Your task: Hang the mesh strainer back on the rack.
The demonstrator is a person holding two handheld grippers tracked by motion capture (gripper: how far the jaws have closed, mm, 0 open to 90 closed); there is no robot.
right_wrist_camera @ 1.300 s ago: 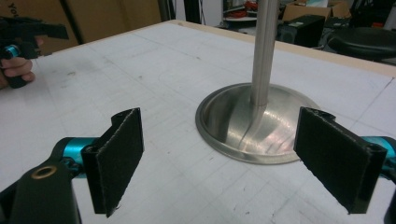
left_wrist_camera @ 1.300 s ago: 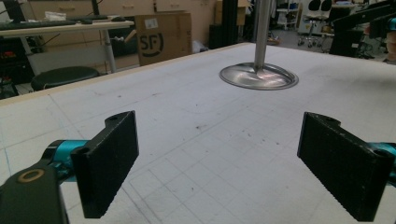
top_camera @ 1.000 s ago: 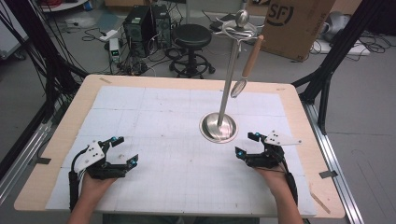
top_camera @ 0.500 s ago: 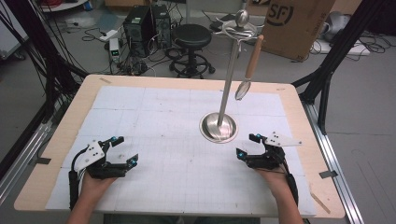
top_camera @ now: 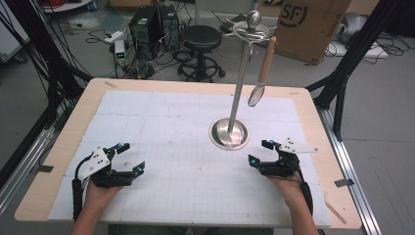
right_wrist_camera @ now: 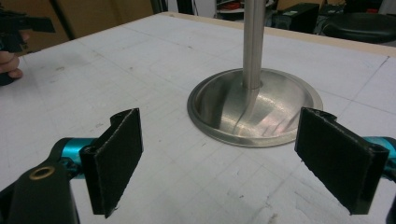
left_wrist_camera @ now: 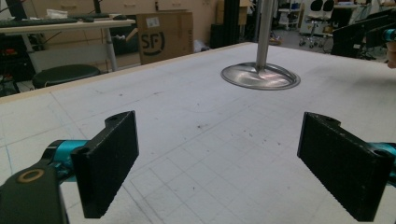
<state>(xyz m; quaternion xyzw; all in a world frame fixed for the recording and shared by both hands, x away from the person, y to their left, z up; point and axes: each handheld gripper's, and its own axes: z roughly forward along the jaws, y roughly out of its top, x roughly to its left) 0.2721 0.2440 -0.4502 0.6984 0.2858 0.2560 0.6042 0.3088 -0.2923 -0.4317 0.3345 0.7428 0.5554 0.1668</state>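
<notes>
Strainer (top_camera: 256, 94) with a wooden handle hangs from the top hooks of the steel stand (top_camera: 241, 73), on the stand's right side as the high view has it, mesh head lowest, handle running up to the hook. Long axis close to vertical, tilted a little. It hangs free of the pole and well above the table (top_camera: 58, 147); nothing holds it.

Stand base (right_wrist_camera: 254, 106), a shallow steel dish, sits right of centre on the white gridded mat (top_camera: 186, 166).

Right gripper (top_camera: 264, 152) rests low on the mat, near the base and just to its right and toward the person. From the right gripper view the base lies straight ahead between the jaws, pole rising out of frame. The strainer is therefore up and forward of this gripper, slightly to its left.

Left gripper (top_camera: 132, 156) rests at the mat's left side, well apart from the stand; in the left gripper view the base (left_wrist_camera: 260, 76) shows far ahead and to the right.

Judgement: the right hand is the nearer one for any reach to the strainer, and that reach would be mostly a lift, with the jaws closing across the near-vertical handle.

Fingers: both grippers spread wide, pads (right_wrist_camera: 116, 158) of the right and pads (left_wrist_camera: 109, 163) of the left well apart, gripping nothing, touching nothing but possibly the mat beneath.
</notes>
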